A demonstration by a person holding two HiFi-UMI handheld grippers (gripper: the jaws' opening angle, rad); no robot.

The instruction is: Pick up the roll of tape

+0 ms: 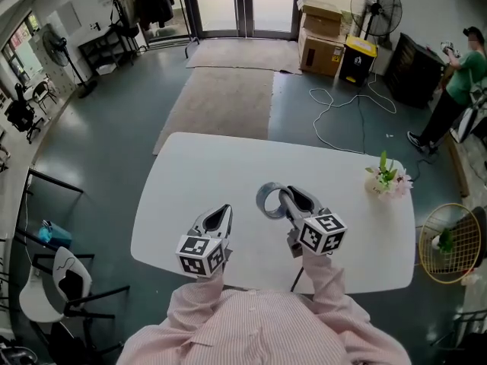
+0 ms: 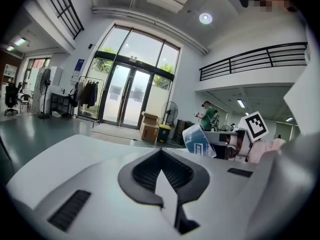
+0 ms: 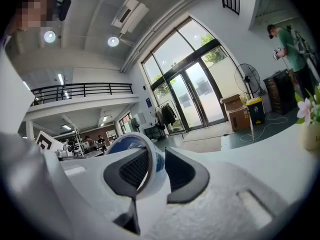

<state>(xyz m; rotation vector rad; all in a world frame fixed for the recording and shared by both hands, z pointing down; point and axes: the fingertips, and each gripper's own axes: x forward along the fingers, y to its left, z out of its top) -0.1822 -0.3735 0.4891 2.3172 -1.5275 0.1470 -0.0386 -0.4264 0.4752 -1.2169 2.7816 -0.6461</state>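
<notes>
Head view: we are logging the right hand-held gripper [image 1: 293, 201] grasping the roll of tape [image 1: 268, 202] above the white desk [image 1: 190, 173], near its middle. The left hand-held gripper [image 1: 218, 215] is hovering at the roll's 8 o'clock. A pot [image 1: 386, 184] at the desk's 3 o'clock edge is holding pink flowers [image 1: 384, 169].

Left gripper view: we are finding its jaws clenched on nothing.

Right gripper view: the pads are pinching the roll's wall. We are judging the pick-up all but done; the next move calls for a steady hold.

Hall, grey floor [image 1: 106, 143], from above.
Glass doors [image 1: 242, 2] top centre; rug [image 1: 221, 101] beneath; white table [image 1: 213, 173] centre; fan [image 1: 376, 7] upper right.
</notes>
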